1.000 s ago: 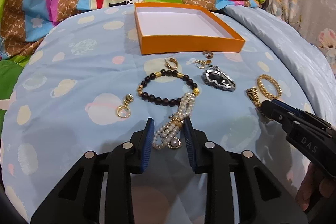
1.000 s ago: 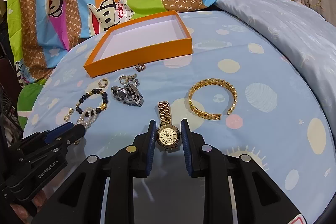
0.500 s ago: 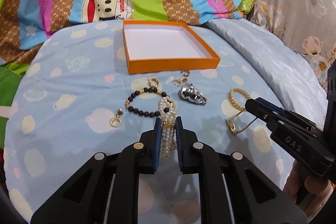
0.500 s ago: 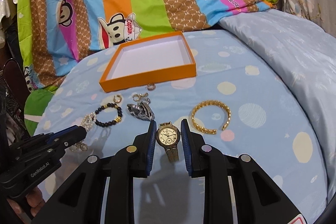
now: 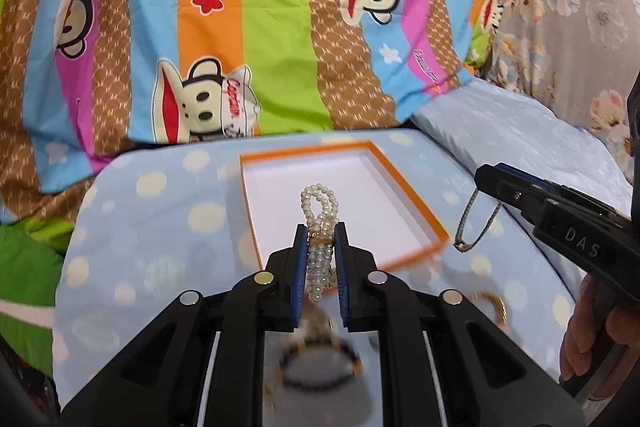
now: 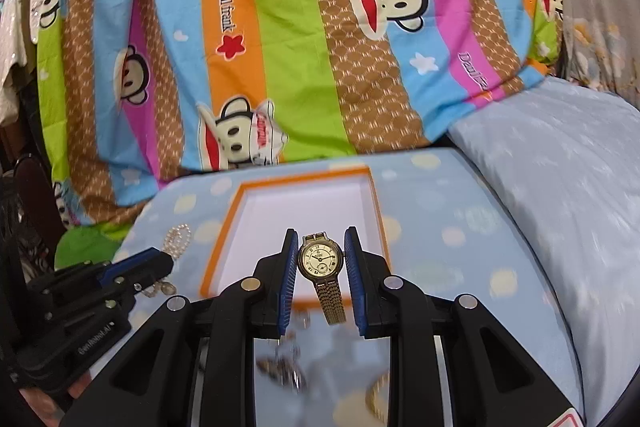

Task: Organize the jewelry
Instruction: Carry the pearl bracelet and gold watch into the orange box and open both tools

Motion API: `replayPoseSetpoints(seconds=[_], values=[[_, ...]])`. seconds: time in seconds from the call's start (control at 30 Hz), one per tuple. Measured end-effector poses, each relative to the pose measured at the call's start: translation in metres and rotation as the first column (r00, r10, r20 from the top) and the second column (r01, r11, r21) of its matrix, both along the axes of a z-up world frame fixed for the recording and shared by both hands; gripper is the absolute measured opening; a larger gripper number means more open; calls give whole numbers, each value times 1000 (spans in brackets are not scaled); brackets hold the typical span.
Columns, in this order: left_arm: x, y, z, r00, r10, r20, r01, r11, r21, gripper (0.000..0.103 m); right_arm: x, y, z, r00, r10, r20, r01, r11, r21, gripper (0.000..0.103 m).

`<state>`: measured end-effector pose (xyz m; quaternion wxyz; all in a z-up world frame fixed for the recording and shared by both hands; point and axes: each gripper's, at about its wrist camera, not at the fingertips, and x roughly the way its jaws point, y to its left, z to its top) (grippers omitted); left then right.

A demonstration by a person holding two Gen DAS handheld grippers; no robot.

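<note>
A: What are the jaws doing?
B: The left gripper (image 5: 321, 233) is clenched on a pearl bracelet (image 5: 320, 223), whose loop sticks out past the tips. The right gripper (image 6: 321, 239) grips a gold watch (image 6: 320, 259) by its case, strap dangling.
A: And the box?
B: The orange box (image 6: 228, 227) lies open on the blue spotted sheet (image 6: 460, 227), just beyond both.

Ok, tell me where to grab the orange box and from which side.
Grip the orange box by its near wall, from above, one finger inside: the walls are thin and upright, the top is open, and the base lies flat on the blue sheet.
</note>
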<state>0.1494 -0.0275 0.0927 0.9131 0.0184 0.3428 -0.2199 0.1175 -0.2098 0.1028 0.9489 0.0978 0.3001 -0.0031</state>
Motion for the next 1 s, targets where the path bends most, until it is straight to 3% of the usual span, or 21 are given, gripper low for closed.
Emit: replayPoseSetpoints(seconds=[0.1,0.27,0.43,0.67,0.7,0.73,0.8,1.0], values=[[40,-9,-4,1000,20,-8,-21,1000,-14,12,44,-5,0,1000,8,-6,-8,1000,14,23],[95,-29,-35,997,46,-67,-45,999,19,12,109,-10,-28,997,6,-75,-3,999,39,23],[124,-39,-67,991,58,-117,-52,997,53,12,141,-14,-60,991,2,-134,5,999,54,23],[137,-43,-79,988,58,-142,-51,997,56,15,161,-20,-89,979,7,-205,6,998,66,24],[137,-42,-79,988,66,-143,-59,997,54,25,159,-21,-88,980,3,-197,9,998,60,25],[138,-40,-79,987,72,-142,-66,997,48,43,157,-21,-86,982,-7,-189,17,999,50,26],[136,-35,-76,987,100,-125,-96,995,40,59,149,-24,-77,986,-17,-166,26,998,49,27],[117,-6,-46,987,130,-93,-132,991,-20,59,91,-31,-43,996,-47,-77,51,998,43,30]])
